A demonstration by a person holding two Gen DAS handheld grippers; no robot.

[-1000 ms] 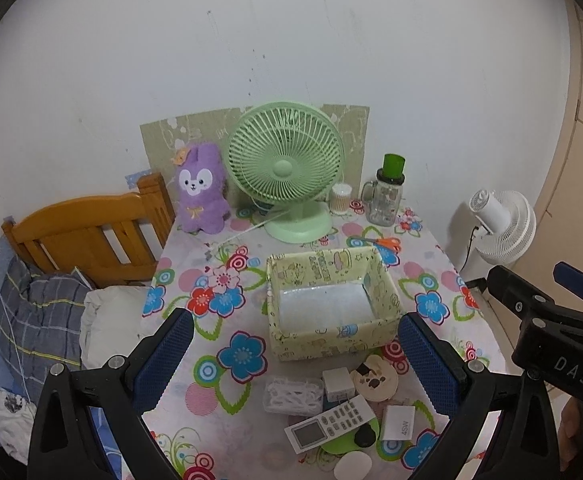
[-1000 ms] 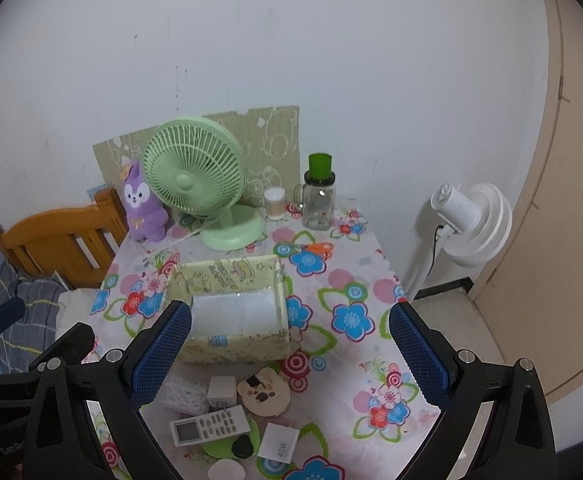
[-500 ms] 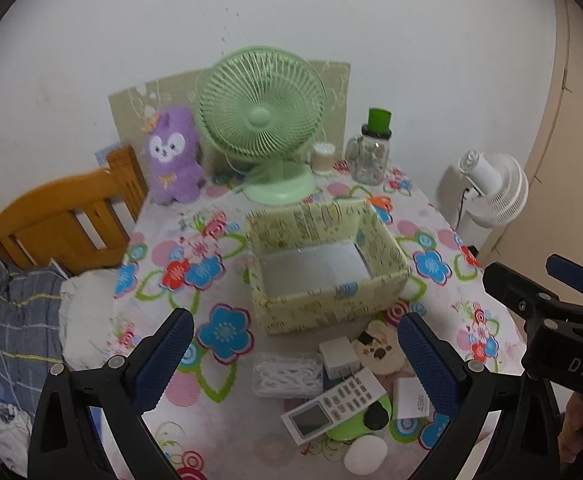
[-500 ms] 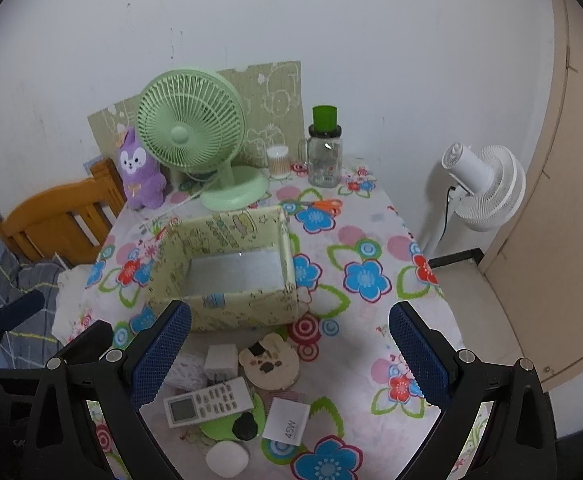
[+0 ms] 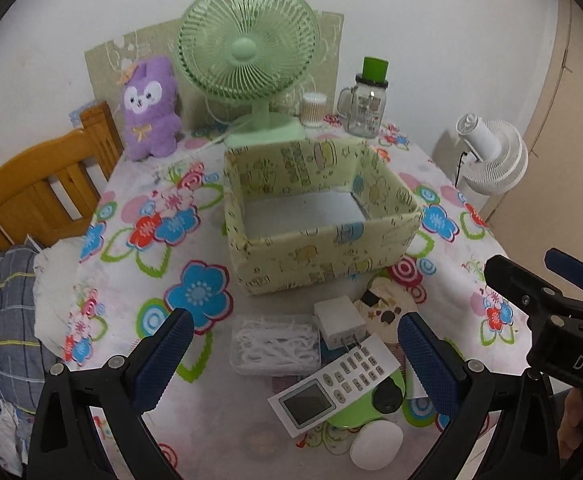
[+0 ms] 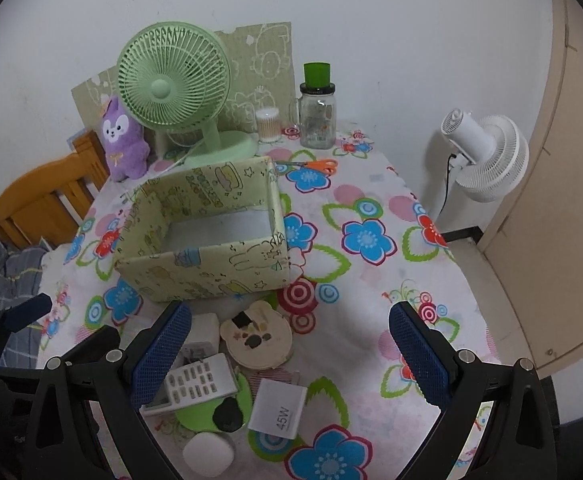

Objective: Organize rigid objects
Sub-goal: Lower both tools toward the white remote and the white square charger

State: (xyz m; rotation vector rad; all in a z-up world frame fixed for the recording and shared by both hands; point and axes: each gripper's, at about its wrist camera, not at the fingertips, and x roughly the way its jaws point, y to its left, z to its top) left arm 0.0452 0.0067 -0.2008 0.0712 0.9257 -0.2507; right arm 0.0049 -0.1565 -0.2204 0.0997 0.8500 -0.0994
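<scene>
An empty pale green patterned box (image 5: 319, 216) (image 6: 207, 236) sits mid-table. In front of it lie a white remote (image 5: 333, 386) (image 6: 195, 382), a clear case of white floss picks (image 5: 275, 344), a white charger cube (image 5: 339, 320) (image 6: 203, 330), a round bear-face case (image 5: 383, 312) (image 6: 256, 338), a white 45W box (image 6: 278, 410), a green disc with a black knob (image 5: 383, 398) (image 6: 221, 410) and a white puck (image 5: 376, 444) (image 6: 208, 454). My left gripper (image 5: 291, 360) is open above the pile. My right gripper (image 6: 289, 354) is open above the bear case.
A green desk fan (image 5: 247, 52), purple plush (image 5: 149, 108), cotton-swab jar (image 5: 313, 109) and glass mug jar (image 5: 365, 100) line the back. Orange scissors (image 6: 315, 165) lie behind the box. A wooden bed frame (image 5: 39, 196) stands left, a white floor fan (image 6: 485, 156) right.
Both grippers have moved forward and tilted down toward the table. The box and the pile of small objects now appear larger and closer. Both stay open.
</scene>
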